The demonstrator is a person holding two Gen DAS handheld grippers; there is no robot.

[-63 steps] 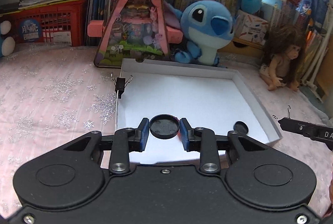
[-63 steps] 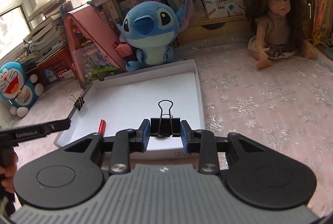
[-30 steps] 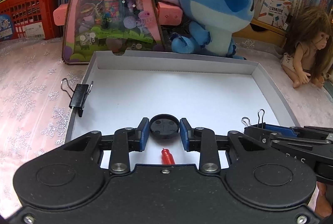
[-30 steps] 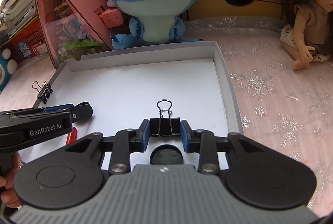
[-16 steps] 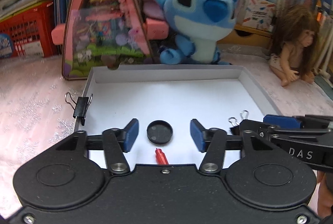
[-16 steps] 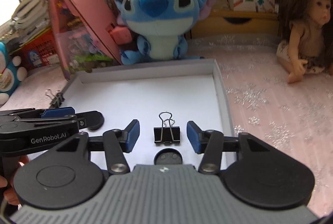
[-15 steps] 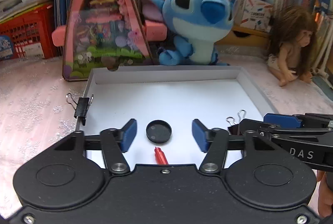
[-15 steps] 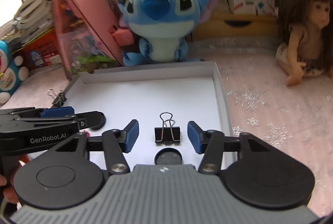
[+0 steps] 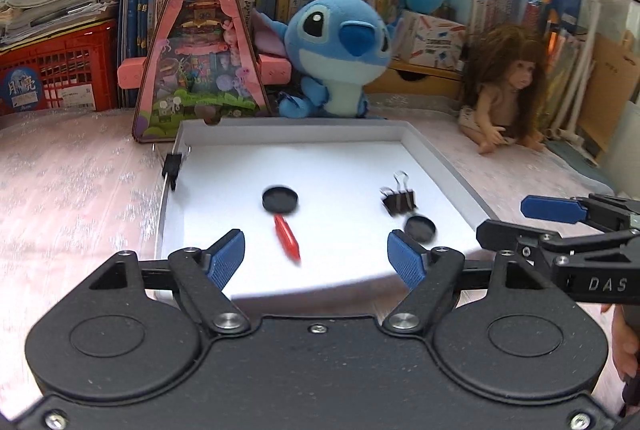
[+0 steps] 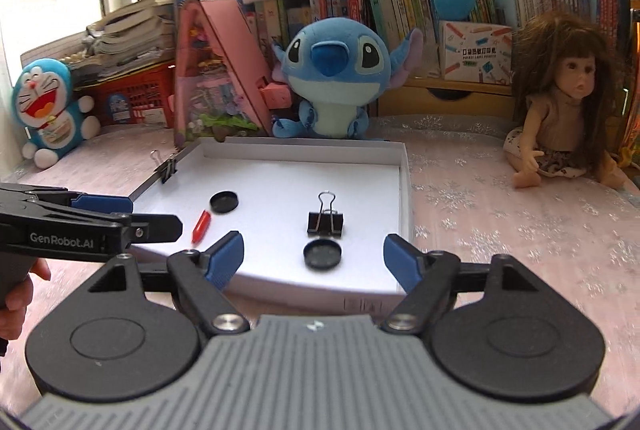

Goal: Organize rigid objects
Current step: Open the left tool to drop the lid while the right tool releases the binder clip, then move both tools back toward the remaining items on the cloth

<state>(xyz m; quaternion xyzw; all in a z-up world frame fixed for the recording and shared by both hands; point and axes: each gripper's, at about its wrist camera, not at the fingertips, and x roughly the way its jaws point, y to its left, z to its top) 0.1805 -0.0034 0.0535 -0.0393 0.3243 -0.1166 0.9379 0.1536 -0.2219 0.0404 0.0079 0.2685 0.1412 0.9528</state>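
A shallow white tray (image 9: 448, 172) (image 10: 405, 186) lies on the pink cloth. In it lie a black round cap (image 9: 280, 199) (image 10: 224, 202), a red crayon-like piece (image 9: 286, 231) (image 10: 200, 223), a black binder clip (image 9: 399, 199) (image 10: 325, 222) and a second black cap (image 9: 419, 229) (image 10: 322, 255). Another binder clip (image 9: 173, 166) (image 10: 167, 168) grips the tray's left wall. My left gripper (image 9: 316, 257) is open and empty at the tray's near edge. My right gripper (image 10: 313, 256) is open and empty, just short of the second cap.
A blue plush (image 9: 340, 54) (image 10: 334, 70) and a pink triangular toy house (image 9: 198, 50) stand behind the tray. A doll (image 10: 560, 102) sits at the right, a Doraemon plush (image 10: 48, 110) at the left. Books and red baskets line the back.
Both grippers let go, opened wide and pulled back from the tray. The black cap and the binder clip now lie loose in the tray.
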